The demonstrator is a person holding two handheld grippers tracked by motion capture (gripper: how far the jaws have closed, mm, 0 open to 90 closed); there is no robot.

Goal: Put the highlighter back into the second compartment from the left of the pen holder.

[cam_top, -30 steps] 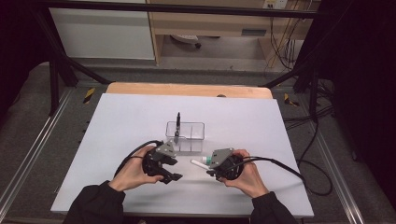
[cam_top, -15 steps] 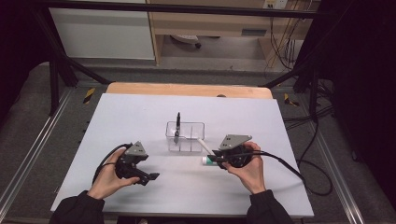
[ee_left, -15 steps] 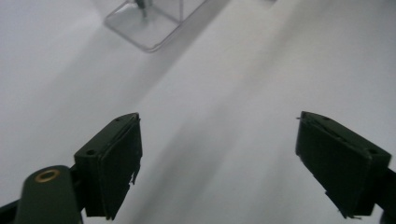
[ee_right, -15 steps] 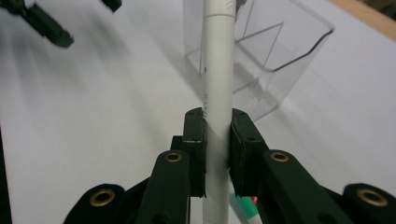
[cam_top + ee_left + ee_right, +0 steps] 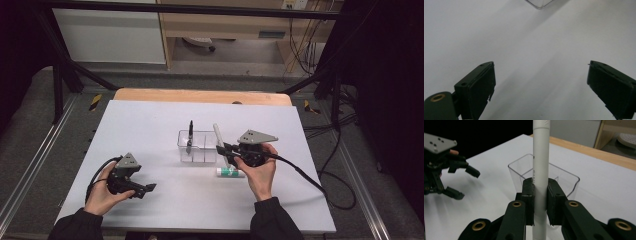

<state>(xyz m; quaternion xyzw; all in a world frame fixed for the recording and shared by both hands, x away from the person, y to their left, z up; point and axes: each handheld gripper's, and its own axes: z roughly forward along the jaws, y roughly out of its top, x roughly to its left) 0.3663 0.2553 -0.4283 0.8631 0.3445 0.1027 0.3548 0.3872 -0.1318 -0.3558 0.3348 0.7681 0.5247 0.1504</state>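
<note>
A clear two-part container (image 5: pixel 197 146) stands mid-table with a black pen (image 5: pixel 190 134) upright in its left part. My right gripper (image 5: pixel 223 148) is shut on a white pen (image 5: pixel 219 136), held nearly upright just right of the container. In the right gripper view the white pen (image 5: pixel 540 165) rises between the closed pads of the right gripper (image 5: pixel 540 183), with the container (image 5: pixel 567 176) right behind. My left gripper (image 5: pixel 148 189) stands open near the front left, holding nothing. In the left gripper view its jaws (image 5: pixel 540 66) are wide apart over bare table, and a container corner (image 5: pixel 539 3) shows at the top.
A white marker with a green band (image 5: pixel 230 172) lies flat on the table (image 5: pixel 150 120) under my right hand. A wooden strip (image 5: pixel 200 96) runs along the far edge. Cables trail off to the right. The left gripper (image 5: pixel 451 182) appears at the left of the right gripper view.
My left gripper drew back to the front left, away from the container. My right gripper rose toward the container with the white pen, now nearly upright.
</note>
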